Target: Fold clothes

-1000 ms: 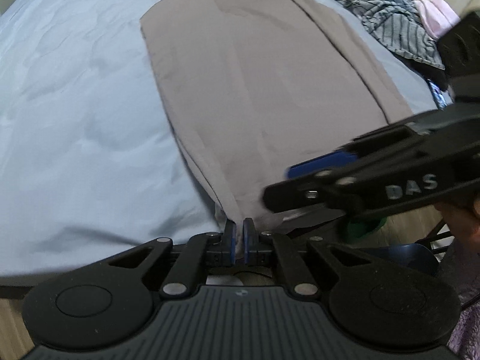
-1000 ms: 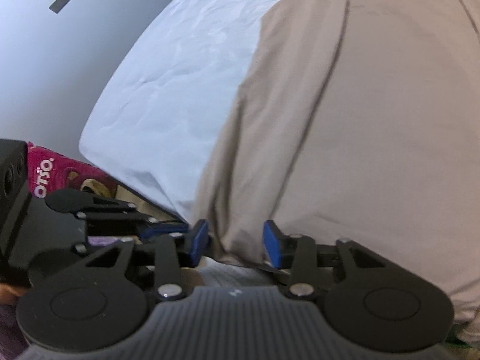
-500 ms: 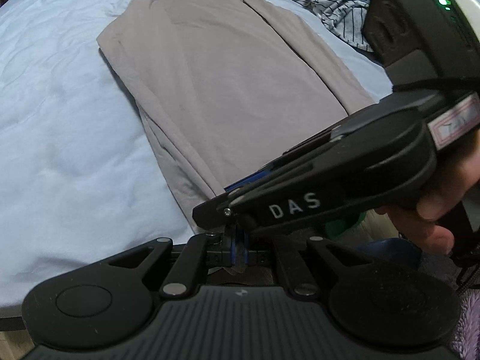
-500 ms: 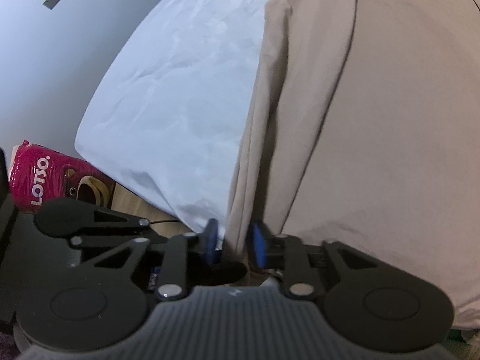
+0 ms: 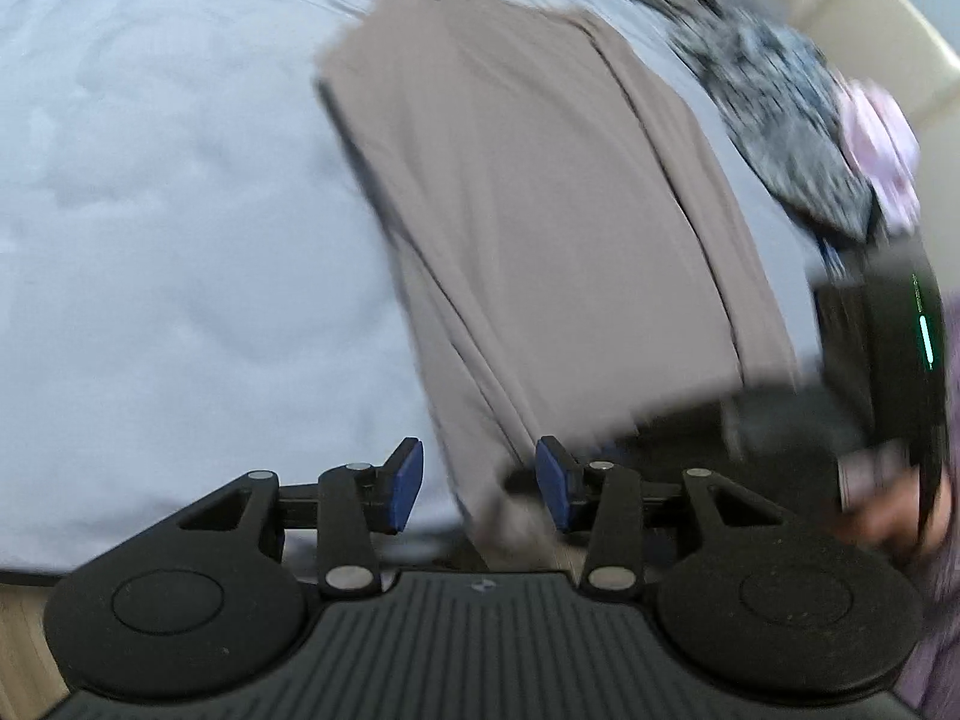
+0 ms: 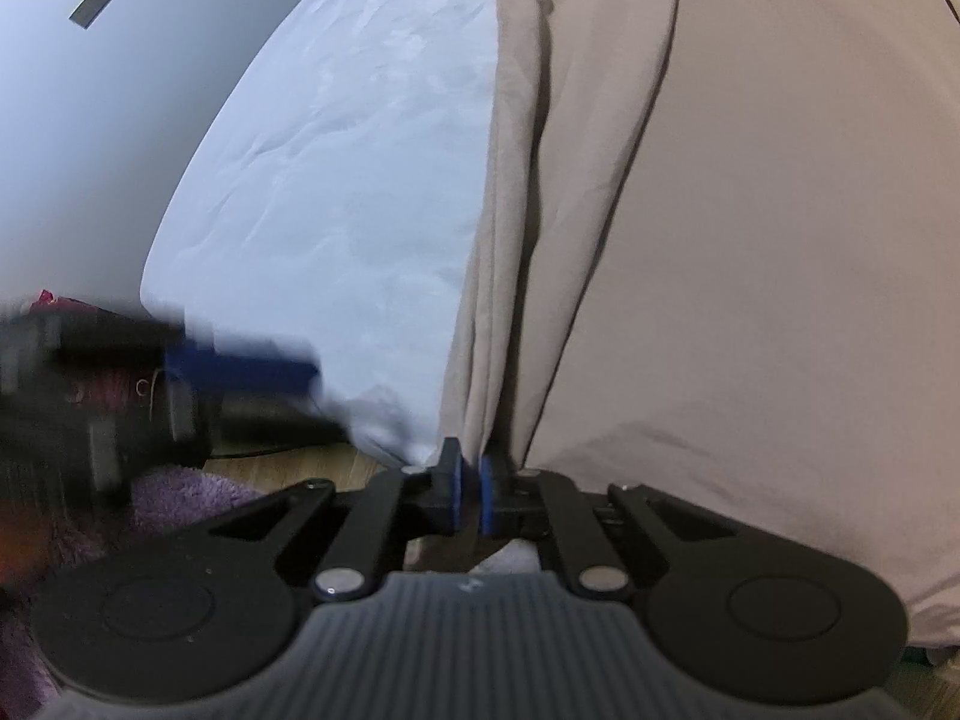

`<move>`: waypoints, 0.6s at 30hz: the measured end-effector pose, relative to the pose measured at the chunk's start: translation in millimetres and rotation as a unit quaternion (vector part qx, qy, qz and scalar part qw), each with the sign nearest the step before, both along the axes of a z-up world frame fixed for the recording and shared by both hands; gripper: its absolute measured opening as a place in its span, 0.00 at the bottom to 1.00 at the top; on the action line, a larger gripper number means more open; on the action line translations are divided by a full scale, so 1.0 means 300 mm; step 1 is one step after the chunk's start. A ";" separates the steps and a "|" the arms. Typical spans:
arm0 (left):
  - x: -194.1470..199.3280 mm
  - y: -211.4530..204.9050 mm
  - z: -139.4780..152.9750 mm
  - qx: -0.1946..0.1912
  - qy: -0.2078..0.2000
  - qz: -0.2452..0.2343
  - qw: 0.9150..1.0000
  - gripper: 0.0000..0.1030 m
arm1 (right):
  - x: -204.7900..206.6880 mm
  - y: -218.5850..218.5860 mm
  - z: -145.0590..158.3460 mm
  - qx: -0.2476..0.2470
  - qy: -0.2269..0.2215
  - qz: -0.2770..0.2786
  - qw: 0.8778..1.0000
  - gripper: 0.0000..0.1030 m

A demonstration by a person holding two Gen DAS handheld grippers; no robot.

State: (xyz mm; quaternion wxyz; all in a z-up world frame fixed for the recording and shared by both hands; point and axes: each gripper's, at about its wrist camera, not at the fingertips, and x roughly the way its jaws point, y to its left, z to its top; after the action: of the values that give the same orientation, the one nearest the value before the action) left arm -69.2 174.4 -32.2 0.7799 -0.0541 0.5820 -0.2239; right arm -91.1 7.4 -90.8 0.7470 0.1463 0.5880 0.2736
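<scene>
A beige garment (image 5: 540, 228) lies flat and lengthwise on the light blue bed sheet (image 5: 150, 240). Its near corner hangs over the bed's edge. My left gripper (image 5: 478, 483) is open and its jaws are opening. The hem corner hangs loose between the blue pads (image 5: 405, 483), which do not press on it. My right gripper (image 6: 471, 495) is shut on the garment's (image 6: 750, 240) folded near edge, and the cloth rises in pleats from its pads. In the left wrist view the right tool shows as a blurred black shape at the right, with a hand (image 5: 888, 516) on it.
A heap of grey striped clothes (image 5: 780, 120) and a pink garment (image 5: 882, 138) lie at the bed's far right. A purple rug (image 6: 180, 498) and wooden floor show below the bed's edge. A grey wall (image 6: 90, 120) stands to the left.
My left gripper let go of the hem corner, opened, and drew back and up. My right gripper closed from open onto the same corner of the garment.
</scene>
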 end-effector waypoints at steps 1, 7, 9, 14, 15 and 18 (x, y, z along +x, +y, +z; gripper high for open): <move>0.042 0.012 0.006 0.001 -0.004 0.005 1.000 0.38 | -0.001 0.002 0.004 -0.003 -0.003 0.003 1.000 0.07; 0.310 0.066 -0.020 0.001 -0.019 0.029 0.999 0.38 | -0.006 0.024 0.025 -0.034 -0.013 0.023 0.999 0.07; 0.394 0.077 -0.041 -0.004 -0.018 0.040 0.999 0.38 | -0.008 0.033 0.039 -0.045 -0.012 0.028 0.999 0.07; 0.586 0.075 -0.086 -0.035 -0.028 0.054 0.998 0.39 | 0.005 0.046 0.061 -0.068 -0.005 0.032 0.997 0.07; 0.619 0.069 -0.095 -0.038 -0.031 0.055 0.997 0.41 | 0.008 0.052 0.063 -0.078 -0.003 0.031 0.996 0.07; 0.703 0.053 -0.131 -0.036 -0.035 0.055 0.997 0.41 | -0.020 0.037 0.077 -0.110 0.000 0.020 0.994 0.07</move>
State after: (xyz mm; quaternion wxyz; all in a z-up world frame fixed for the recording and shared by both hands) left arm 141.7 190.3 -71.5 0.8086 -0.1059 0.5418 -0.2033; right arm -97.1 18.5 -67.7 0.7527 0.0511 0.6176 0.2223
